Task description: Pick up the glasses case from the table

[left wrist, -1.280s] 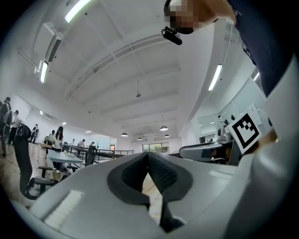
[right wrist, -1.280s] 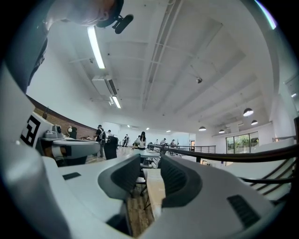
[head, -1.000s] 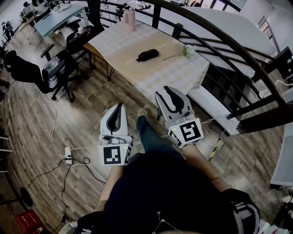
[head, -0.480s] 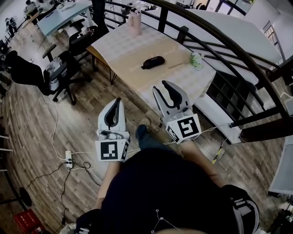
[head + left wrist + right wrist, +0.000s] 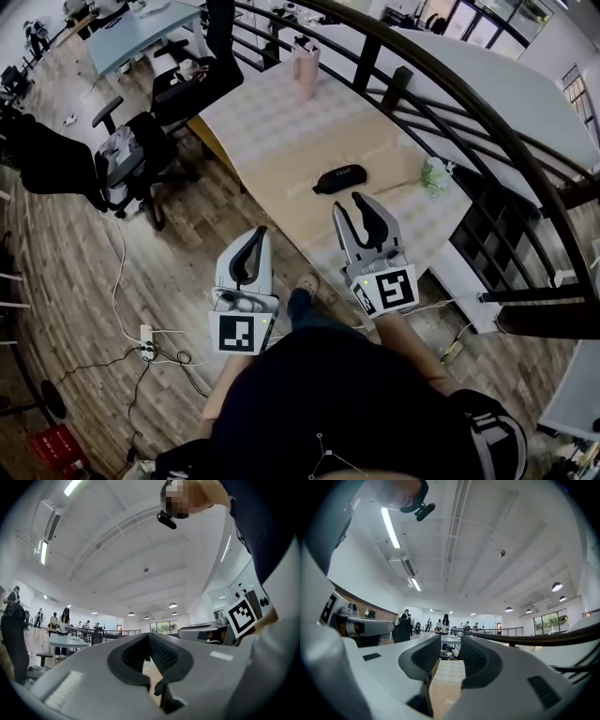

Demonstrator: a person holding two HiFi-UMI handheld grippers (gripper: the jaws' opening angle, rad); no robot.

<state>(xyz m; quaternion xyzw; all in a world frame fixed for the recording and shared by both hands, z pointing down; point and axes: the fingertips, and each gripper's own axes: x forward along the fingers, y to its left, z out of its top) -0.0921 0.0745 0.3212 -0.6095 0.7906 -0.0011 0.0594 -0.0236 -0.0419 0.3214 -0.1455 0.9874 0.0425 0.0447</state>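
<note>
**Head view.** A long table [image 5: 281,117] under a pale checked cloth, with a tan paper band across its middle, stands beside a dark curved metal railing [image 5: 469,98]. The black oblong glasses case [image 5: 339,178] lies flat on the tan band, well apart from a tall pink tumbler [image 5: 305,67] at the far end and from a small green-and-white bunch [image 5: 434,175] near the railing side. The right gripper [image 5: 350,204], white with black pads, shows against the near table edge just short of the case and does not touch it; its jaws stand apart with nothing between them. The left gripper [image 5: 261,231] hangs over the brown plank floor [image 5: 66,272], clear of the table, with its tips pressed together. Black office chairs [image 5: 56,159] stand at the left.

**Left gripper view.** The left gripper [image 5: 149,637] points level into a bright hall. Its ribbed black pads meet at the tips and hold nothing.

**Right gripper view.** The right gripper [image 5: 451,644] looks along the table [image 5: 447,677]. A clear gap separates its pads, and through it the tan band and checked cloth are seen. The case cannot be made out here.
</note>
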